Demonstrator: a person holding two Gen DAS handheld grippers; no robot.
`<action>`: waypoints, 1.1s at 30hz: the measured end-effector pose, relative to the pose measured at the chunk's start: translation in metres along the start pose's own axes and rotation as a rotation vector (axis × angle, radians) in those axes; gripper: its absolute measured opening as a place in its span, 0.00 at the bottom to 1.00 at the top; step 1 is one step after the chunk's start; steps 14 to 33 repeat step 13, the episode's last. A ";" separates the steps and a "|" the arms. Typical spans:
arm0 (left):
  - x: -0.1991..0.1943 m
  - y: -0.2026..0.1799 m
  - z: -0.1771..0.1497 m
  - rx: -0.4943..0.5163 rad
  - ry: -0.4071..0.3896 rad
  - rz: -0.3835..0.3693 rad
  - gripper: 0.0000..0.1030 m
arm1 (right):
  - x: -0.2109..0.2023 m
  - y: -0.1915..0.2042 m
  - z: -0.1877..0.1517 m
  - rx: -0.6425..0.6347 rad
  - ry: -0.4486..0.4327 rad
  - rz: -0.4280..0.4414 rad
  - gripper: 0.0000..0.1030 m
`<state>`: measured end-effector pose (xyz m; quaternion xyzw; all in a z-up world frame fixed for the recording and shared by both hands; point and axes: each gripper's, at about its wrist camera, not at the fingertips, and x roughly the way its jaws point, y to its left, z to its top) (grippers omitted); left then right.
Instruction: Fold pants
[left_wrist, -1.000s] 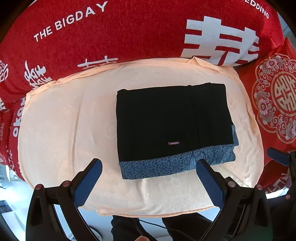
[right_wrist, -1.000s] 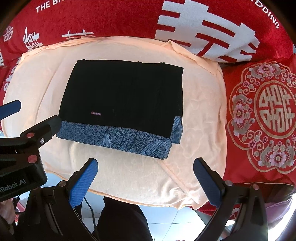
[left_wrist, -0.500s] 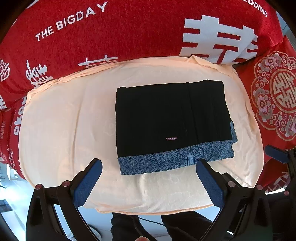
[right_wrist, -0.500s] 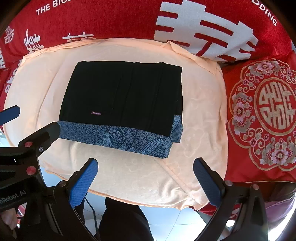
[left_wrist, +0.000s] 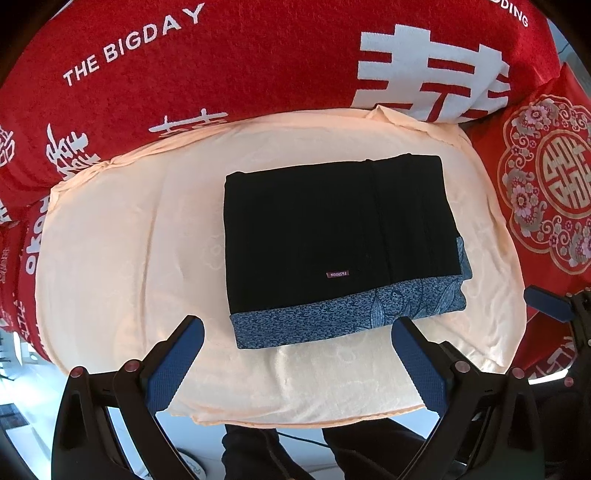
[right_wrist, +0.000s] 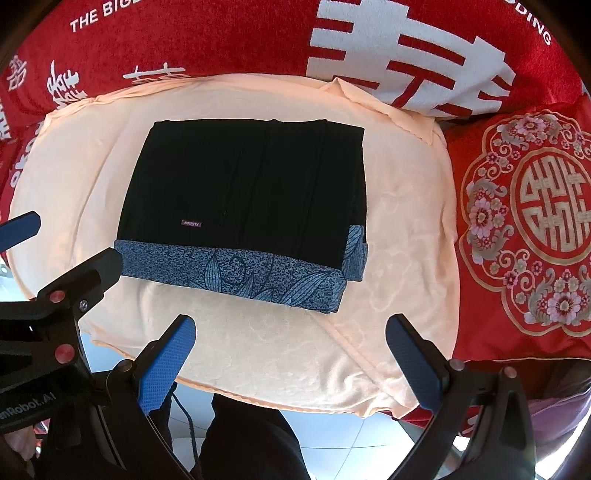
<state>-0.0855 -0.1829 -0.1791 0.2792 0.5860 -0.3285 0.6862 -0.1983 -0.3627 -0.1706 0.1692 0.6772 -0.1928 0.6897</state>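
Note:
The black pants (left_wrist: 332, 229) lie folded into a flat rectangle on a peach cloth (left_wrist: 110, 258), with a blue patterned band along the near edge and a small label on top. They also show in the right wrist view (right_wrist: 251, 192). My left gripper (left_wrist: 295, 354) is open and empty, held above the cloth's near edge, apart from the pants. My right gripper (right_wrist: 290, 350) is open and empty, near the band's right corner, also apart. The left gripper's body (right_wrist: 55, 295) shows at the left of the right wrist view.
A red blanket with white lettering (left_wrist: 258, 55) lies behind the peach cloth. A red cushion with a gold floral medallion (right_wrist: 535, 221) sits to the right. The person's dark-clad legs (right_wrist: 251, 439) and pale floor show below the cloth's near edge.
Both grippers have drawn back slightly from the pants, so the folded pants sit a little higher in both views. The pants have not moved on the cloth. Both jaws stay open.

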 end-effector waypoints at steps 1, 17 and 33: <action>0.001 0.000 0.001 -0.001 0.001 -0.003 0.99 | 0.000 0.000 0.000 -0.001 0.001 0.000 1.00; 0.000 -0.022 0.007 0.002 -0.050 -0.050 0.99 | 0.011 -0.019 -0.002 0.006 -0.006 -0.005 1.00; 0.000 -0.022 0.007 0.002 -0.050 -0.050 0.99 | 0.011 -0.019 -0.002 0.006 -0.006 -0.005 1.00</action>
